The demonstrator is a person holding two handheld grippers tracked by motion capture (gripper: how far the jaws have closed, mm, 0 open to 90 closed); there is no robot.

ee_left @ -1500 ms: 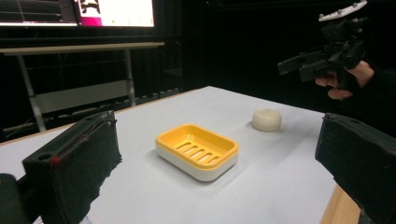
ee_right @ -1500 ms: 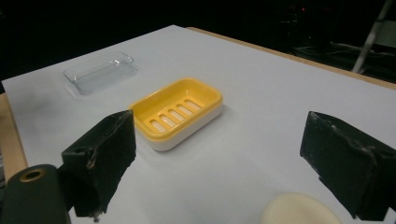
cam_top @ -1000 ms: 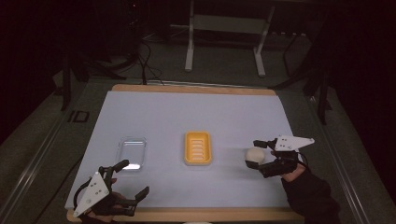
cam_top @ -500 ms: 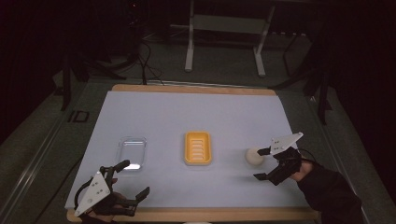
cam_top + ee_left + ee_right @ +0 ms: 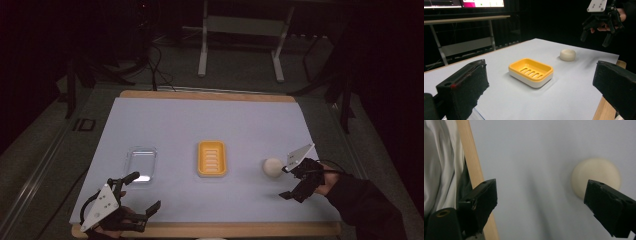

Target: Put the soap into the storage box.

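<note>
Two jaws of the right gripper [image 5: 292, 181] stand wide apart, having just been opening, with nothing between them; the cream soap [image 5: 273, 166] lies free on the table [image 5: 210, 115] just beside it. Left gripper [image 5: 135, 197] is spread wide too, holding nothing.

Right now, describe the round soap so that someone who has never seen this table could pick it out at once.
On the pale table, start at the yellow soap dish in the middle and look toward the right gripper. The round soap lies bare on the tabletop between them, apart from the open jaws. It is the only small cream puck; the dish and the clear lid are rectangular.
</note>
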